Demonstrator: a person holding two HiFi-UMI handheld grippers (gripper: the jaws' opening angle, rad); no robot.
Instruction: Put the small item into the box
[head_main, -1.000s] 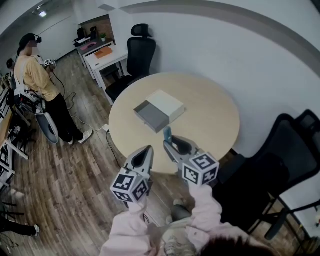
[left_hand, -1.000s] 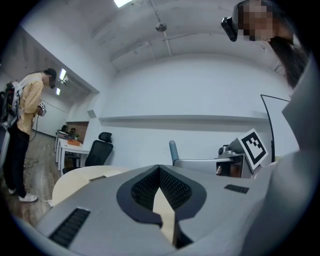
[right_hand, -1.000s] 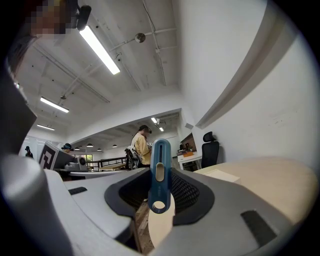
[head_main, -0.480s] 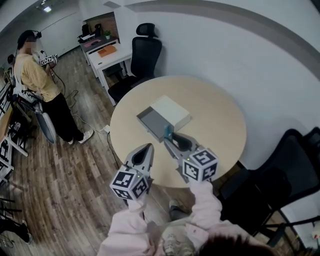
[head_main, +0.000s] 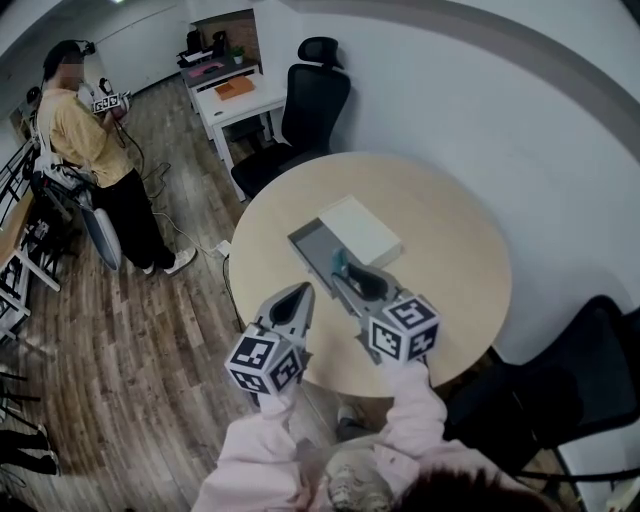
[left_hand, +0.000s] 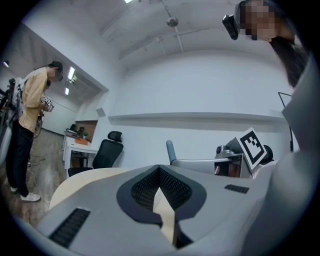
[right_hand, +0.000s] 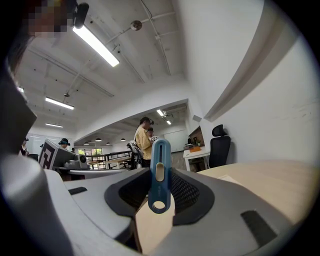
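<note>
Right gripper view: the right gripper (right_hand: 159, 189) is clamped on a small blue item (right_hand: 160, 170), a slim flat piece with a slot along its face and a round hole at its near end. It stands upright between the two pads, its far end poking out beyond the jaw tips.

In the head view the blue item (head_main: 339, 263) hangs over the round table (head_main: 450, 270), just at the near edge of the box's open grey tray (head_main: 314, 244), whose white lid (head_main: 361, 230) lies touching it on the far side. How high it hangs above the tray cannot be told.

The left gripper (left_hand: 160, 192) has its jaws together with nothing between them. It hangs beside the right one at the table's near edge.

The item looks like hard plastic, so it is probably light and stiff, and a firm squeeze should not bend it. Its faces look smooth, so it could slip or pivot between the pads if the grip loosens. The flat sides, about midway along, seem the best place to hold it, as it is held now. Being so light, it may bounce or skid when it lands in the tray.
</note>
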